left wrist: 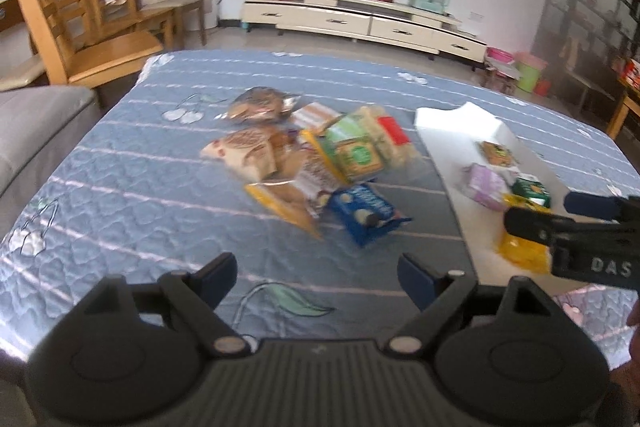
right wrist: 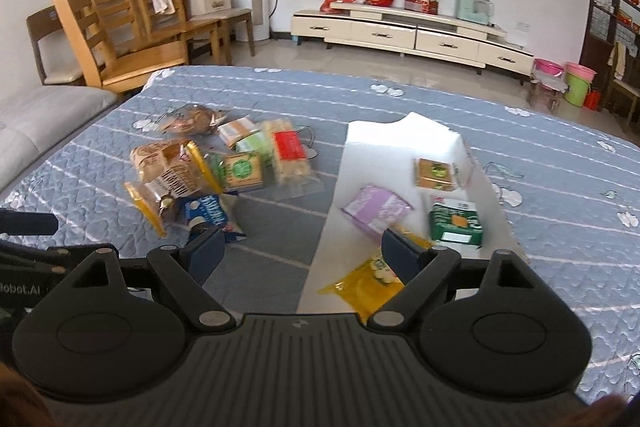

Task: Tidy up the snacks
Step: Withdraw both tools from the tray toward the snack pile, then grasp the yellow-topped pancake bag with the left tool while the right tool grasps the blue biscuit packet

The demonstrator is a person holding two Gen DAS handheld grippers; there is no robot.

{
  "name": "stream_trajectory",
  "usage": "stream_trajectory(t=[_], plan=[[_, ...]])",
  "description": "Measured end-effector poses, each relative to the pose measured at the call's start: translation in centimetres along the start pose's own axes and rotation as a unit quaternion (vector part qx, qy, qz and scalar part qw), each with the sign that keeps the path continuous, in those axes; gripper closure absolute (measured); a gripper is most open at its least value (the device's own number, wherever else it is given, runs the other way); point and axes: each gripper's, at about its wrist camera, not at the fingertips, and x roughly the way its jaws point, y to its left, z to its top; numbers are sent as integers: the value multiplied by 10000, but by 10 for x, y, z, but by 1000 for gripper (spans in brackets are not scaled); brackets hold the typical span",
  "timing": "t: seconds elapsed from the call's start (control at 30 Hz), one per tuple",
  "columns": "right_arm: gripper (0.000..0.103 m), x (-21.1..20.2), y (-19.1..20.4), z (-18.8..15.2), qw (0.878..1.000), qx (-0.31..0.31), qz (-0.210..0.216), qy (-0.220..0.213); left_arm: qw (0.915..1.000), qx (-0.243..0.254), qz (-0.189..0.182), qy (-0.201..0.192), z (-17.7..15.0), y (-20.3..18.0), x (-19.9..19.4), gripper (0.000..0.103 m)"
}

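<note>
- Snack pile (left wrist: 312, 163) mid blue quilt (left wrist: 120, 187); four pkts on white tray (right wrist: 400, 143) beside it.
- Room: wood chairs (right wrist: 120, 27), low cabinet (right wrist: 400, 31).
- Left gripper (left wrist: 316, 277) wide open, empty, short of pile.
- Right gripper (right wrist: 298, 253) wide open, empty, over tray's near edge.

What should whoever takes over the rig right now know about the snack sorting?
Left gripper: jaws open, empty, above the quilt.
Right gripper: jaws open, empty, near the white tray.
On the tray: purple packet, green box, yellow packet, small brown packet.
Left: the pile on the quilt, with the blue cookie pack nearest.
</note>
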Motion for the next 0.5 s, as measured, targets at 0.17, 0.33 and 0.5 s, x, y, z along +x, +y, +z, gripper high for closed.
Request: stream_trajectory(t=[0.17,0.33,0.5], plan=[[0,9,4,-2,10000,-27,65,61,9997,-196,118,28,4,14,11,13],[0,17,6,-4,9999,-40,102,113,9998,-31,168,-65,19,16,30,10],[0,23,7,-5,9998,-58,123,158,9990,388,212,114,41,9,70,10]])
